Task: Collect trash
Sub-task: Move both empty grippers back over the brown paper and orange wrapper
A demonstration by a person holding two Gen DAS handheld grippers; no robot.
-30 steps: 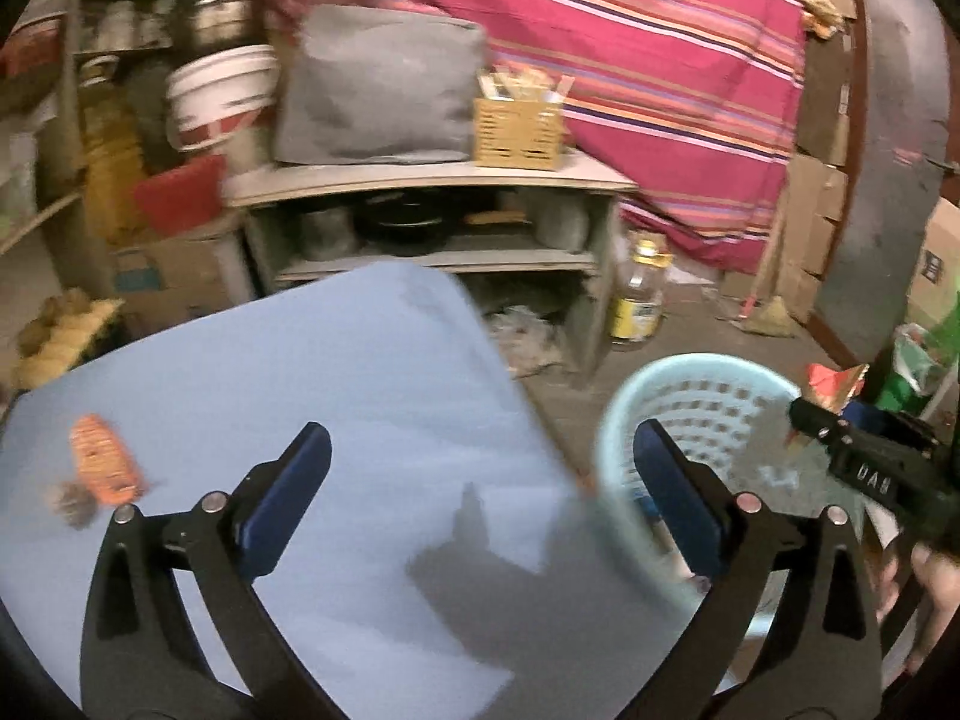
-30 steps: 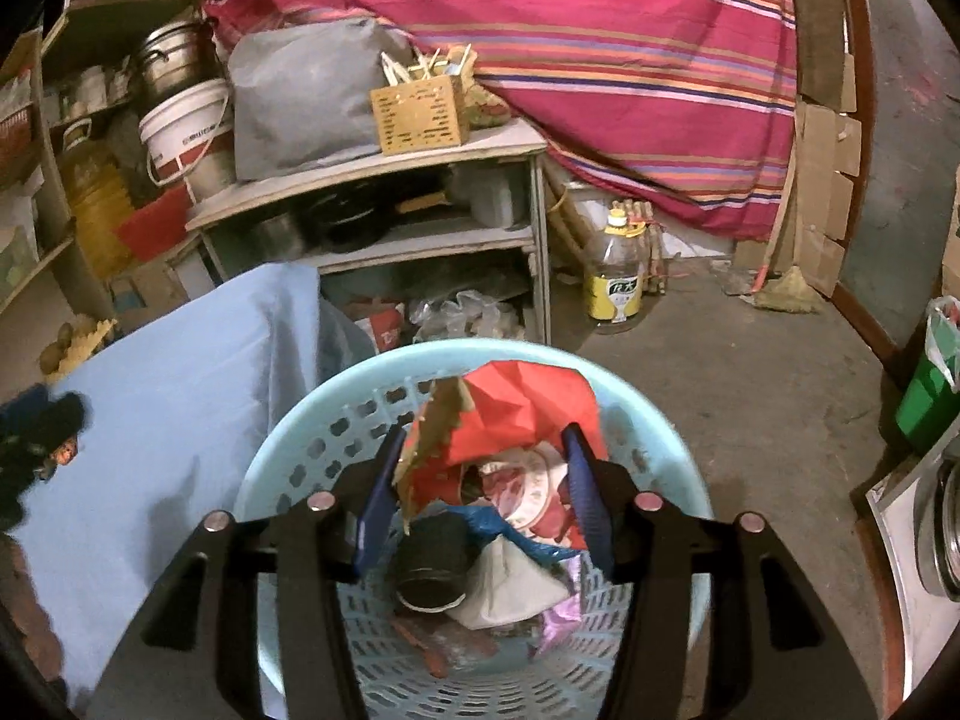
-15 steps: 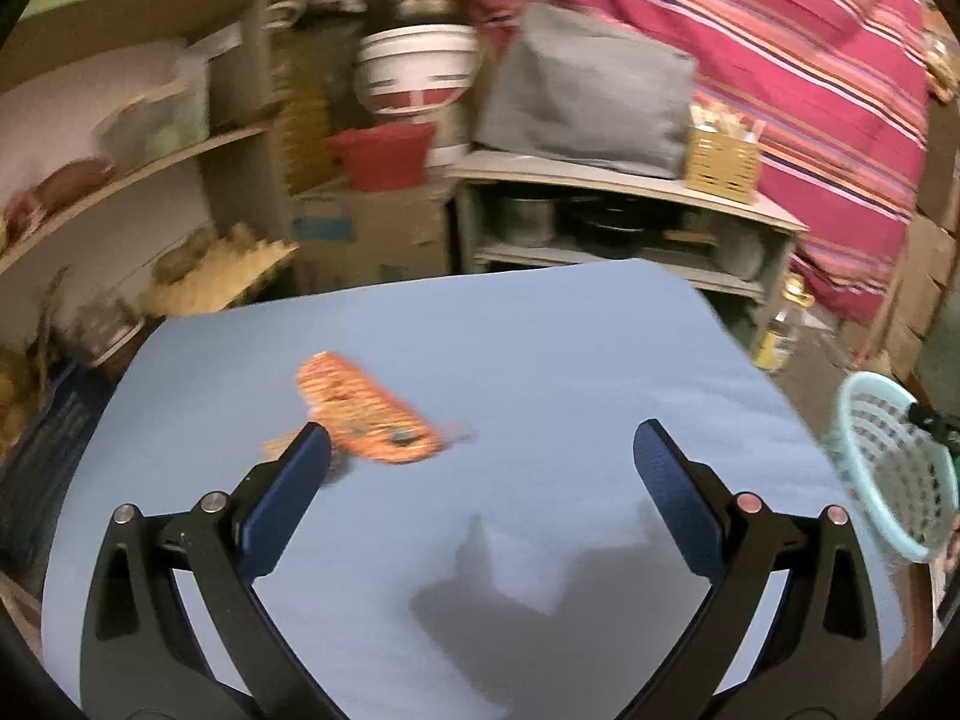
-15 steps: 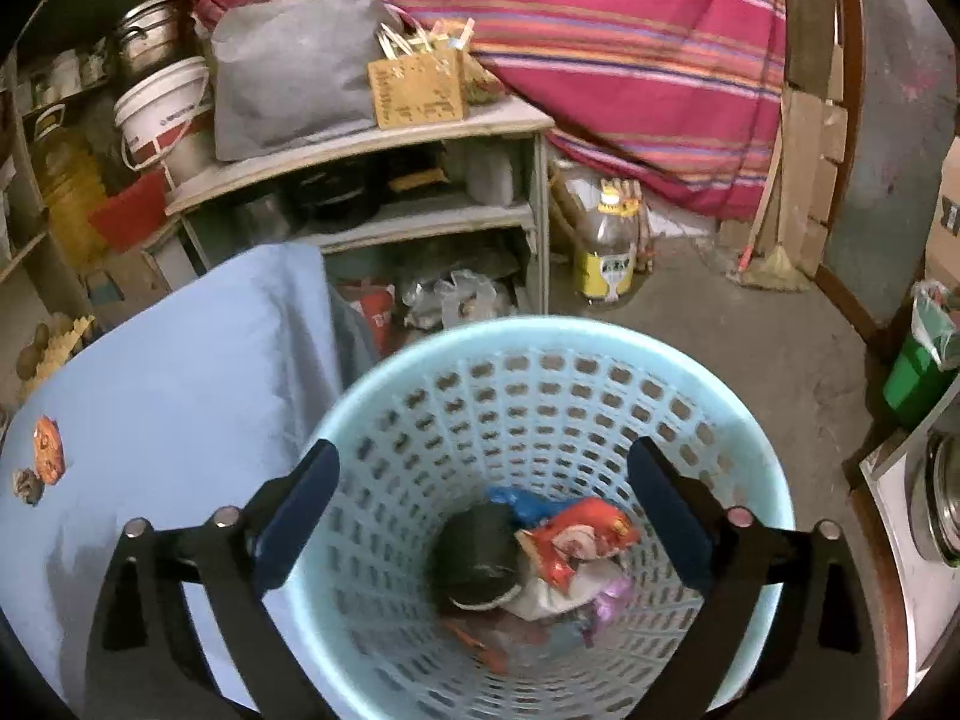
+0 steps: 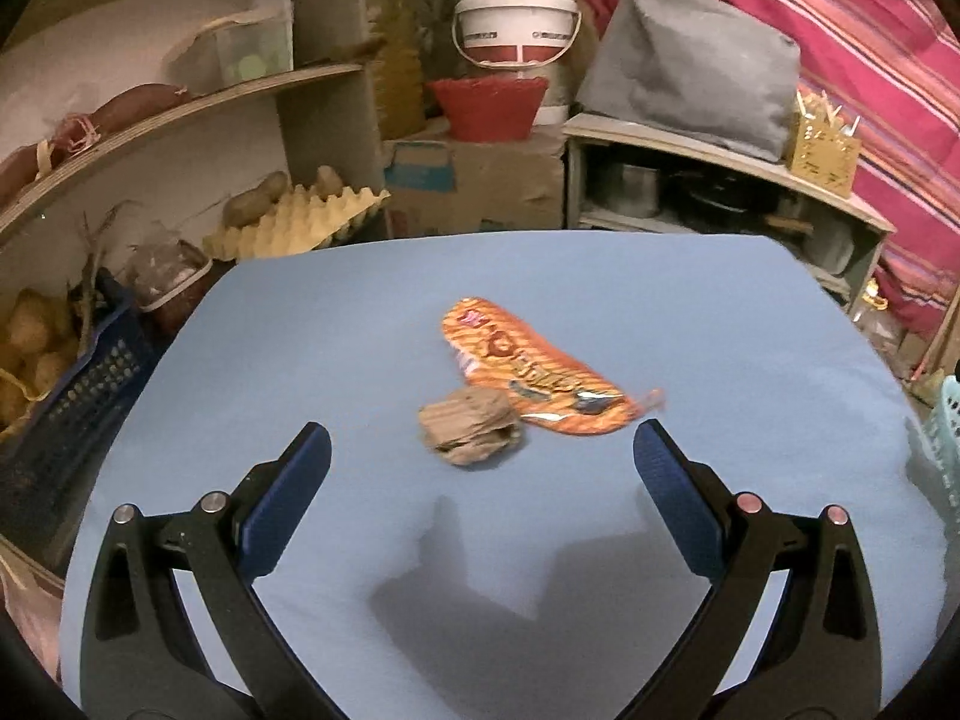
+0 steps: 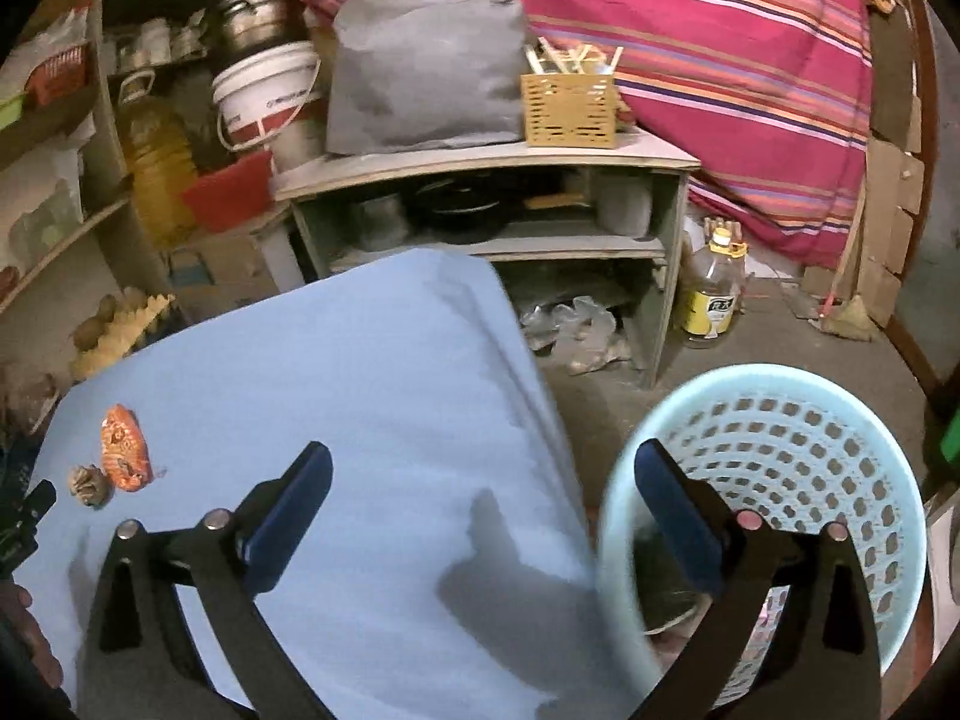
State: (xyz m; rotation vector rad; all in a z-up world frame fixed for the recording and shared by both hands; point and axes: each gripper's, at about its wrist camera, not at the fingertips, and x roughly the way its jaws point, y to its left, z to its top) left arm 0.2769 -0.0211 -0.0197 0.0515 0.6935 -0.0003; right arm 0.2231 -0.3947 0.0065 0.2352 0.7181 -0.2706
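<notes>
Two scraps: cardboard wad (image 5: 469, 427), wrapper (image 5: 528, 371) ahead of left claw (image 5: 480, 462).

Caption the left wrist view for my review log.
Open left hand-held gripper hovers before a crumpled brown wad and orange snack wrapper on blue tablecloth.

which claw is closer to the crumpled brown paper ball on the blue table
Left. The left claw hangs open right before the paper ball; the right claw is open far across the table, by the basket.
</notes>
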